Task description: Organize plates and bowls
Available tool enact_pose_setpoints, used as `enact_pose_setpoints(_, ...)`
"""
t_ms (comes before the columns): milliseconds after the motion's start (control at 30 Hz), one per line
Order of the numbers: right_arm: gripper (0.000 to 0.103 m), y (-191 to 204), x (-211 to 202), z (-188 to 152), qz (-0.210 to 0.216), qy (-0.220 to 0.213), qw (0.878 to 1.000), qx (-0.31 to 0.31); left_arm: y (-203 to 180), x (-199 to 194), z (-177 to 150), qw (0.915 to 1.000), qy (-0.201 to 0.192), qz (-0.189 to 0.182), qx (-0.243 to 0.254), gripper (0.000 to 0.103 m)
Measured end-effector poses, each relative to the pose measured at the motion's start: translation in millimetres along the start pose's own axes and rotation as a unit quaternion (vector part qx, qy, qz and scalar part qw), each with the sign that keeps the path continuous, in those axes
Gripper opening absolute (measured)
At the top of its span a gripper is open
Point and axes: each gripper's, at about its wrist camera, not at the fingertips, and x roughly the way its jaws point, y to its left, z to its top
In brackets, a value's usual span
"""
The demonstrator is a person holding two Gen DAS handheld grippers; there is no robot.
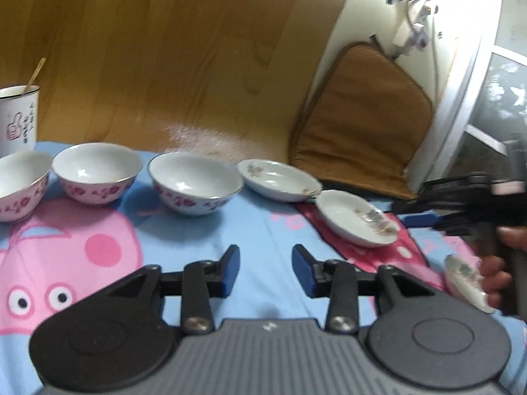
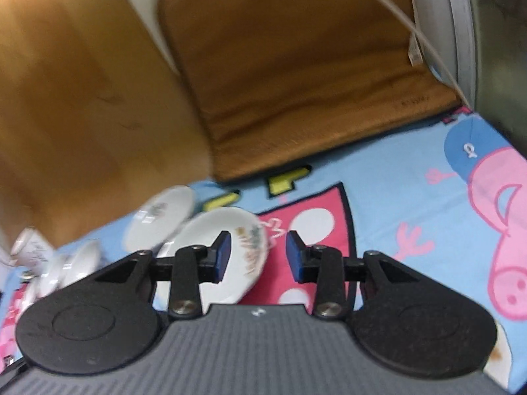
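Note:
In the left wrist view three white bowls with pink flowers stand in a row: one at the left edge [image 1: 19, 184], one beside it [image 1: 97, 172], one in the middle [image 1: 194, 182]. Two small white floral plates [image 1: 280, 179] [image 1: 355, 219] lie to their right, and a third plate [image 1: 464, 279] shows by the person's hand. My left gripper [image 1: 265, 270] is open and empty, short of the bowls. My right gripper [image 2: 257, 256] is open and empty, its left finger over the nearest plate [image 2: 227, 247]; a second plate [image 2: 161, 217] lies beyond.
A cartoon-pig cloth [image 1: 257, 230] covers the table. A white mug with a stick [image 1: 18, 118] stands at the far left. A brown cushion [image 1: 359, 121] lies past the table's far edge, above a wooden floor [image 1: 164, 49]. The right gripper's body [image 1: 477, 204] is at the right.

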Motion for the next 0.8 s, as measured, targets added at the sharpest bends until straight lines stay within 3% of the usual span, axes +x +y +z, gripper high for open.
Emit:
enact_pose_setpoints(67,0.038,-3,15,3,-0.001,0.028,1.0,0.005,0,2,1,1.0,0.002,-0.006,-0.002,0.041)
enact_pose_setpoints(100,0.031,1,20,-1,-0.001,0.038,0.999,0.007,0,4,1,0.9999,0.005,-0.01,-0.007,0.041)
enact_pose_setpoints(133,0.017,2,23,-2,0.0,0.048,0.999,0.007,2,4,1,0.9998,0.006,-0.012,-0.013,0.041)
enact_pose_setpoints(167,0.015,3,24,-4,0.001,0.052,0.999,0.004,5,5,2,0.9997,0.009,-0.014,-0.02,0.042)
enact_pose_setpoints(433,0.015,21,-11,-33,0.023,0.053,0.998,-0.025,14,4,2,0.9984,0.017,-0.025,-0.047,0.048)
enact_pose_setpoints(800,0.014,39,-81,-109,0.11,0.056,0.99,-0.075,19,-1,0,0.9968,0.015,-0.047,-0.063,0.055)
